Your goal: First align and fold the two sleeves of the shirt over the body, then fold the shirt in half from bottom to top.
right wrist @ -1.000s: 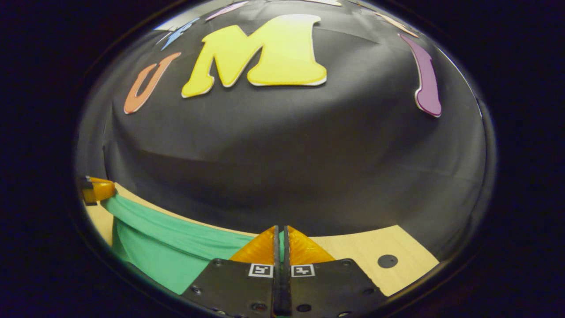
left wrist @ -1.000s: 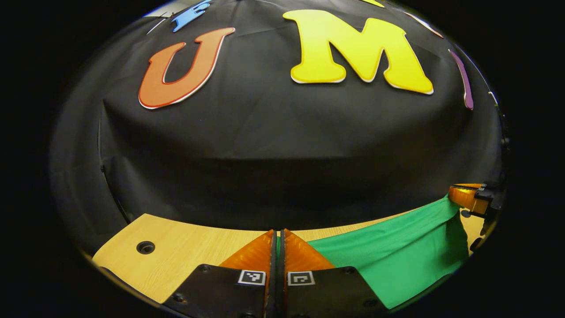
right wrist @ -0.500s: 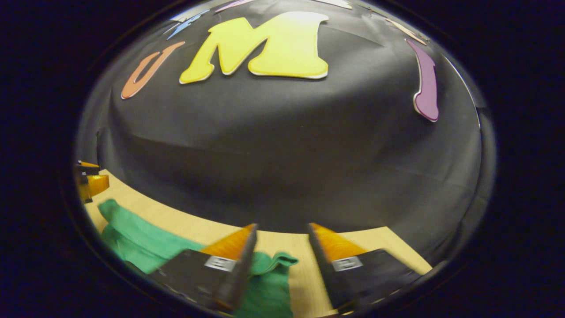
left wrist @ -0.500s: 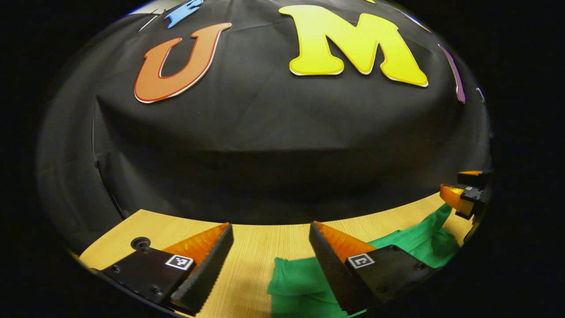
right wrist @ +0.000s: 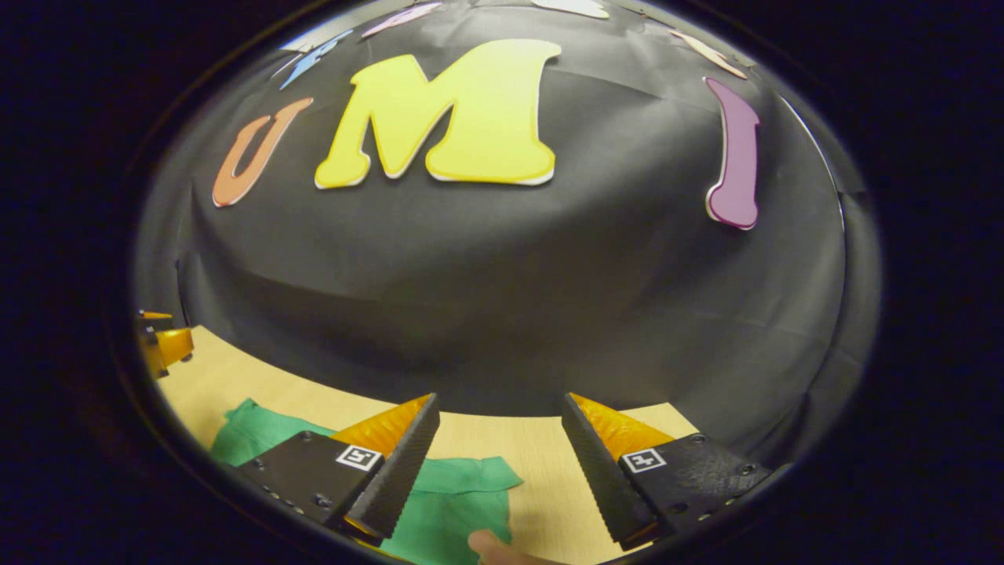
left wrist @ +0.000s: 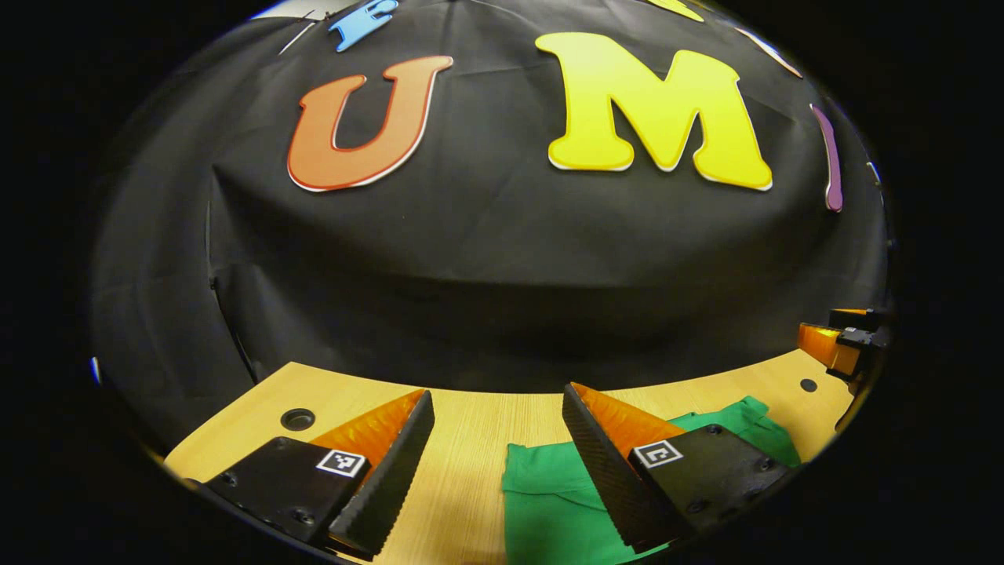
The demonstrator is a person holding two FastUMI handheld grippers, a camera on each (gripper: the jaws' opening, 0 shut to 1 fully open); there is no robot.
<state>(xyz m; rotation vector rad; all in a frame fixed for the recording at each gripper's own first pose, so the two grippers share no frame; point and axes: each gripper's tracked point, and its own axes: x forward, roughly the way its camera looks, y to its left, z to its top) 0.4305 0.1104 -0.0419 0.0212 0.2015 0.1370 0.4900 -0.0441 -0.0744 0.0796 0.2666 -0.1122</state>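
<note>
Both grippers, left (left wrist: 496,439) and right (right wrist: 500,443), have released the shirt (left wrist: 549,502).

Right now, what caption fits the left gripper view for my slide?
Open left tool above the green shirt lying on the wooden table.

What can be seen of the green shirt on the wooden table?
The green cloth shirt lies loose on the light wooden table, a soft knit by its look, with a rumpled far edge and a corner by the left gripper. In the right gripper view it lies below the open right gripper. Neither gripper grips it. A fingertip rests beside its edge.
</note>
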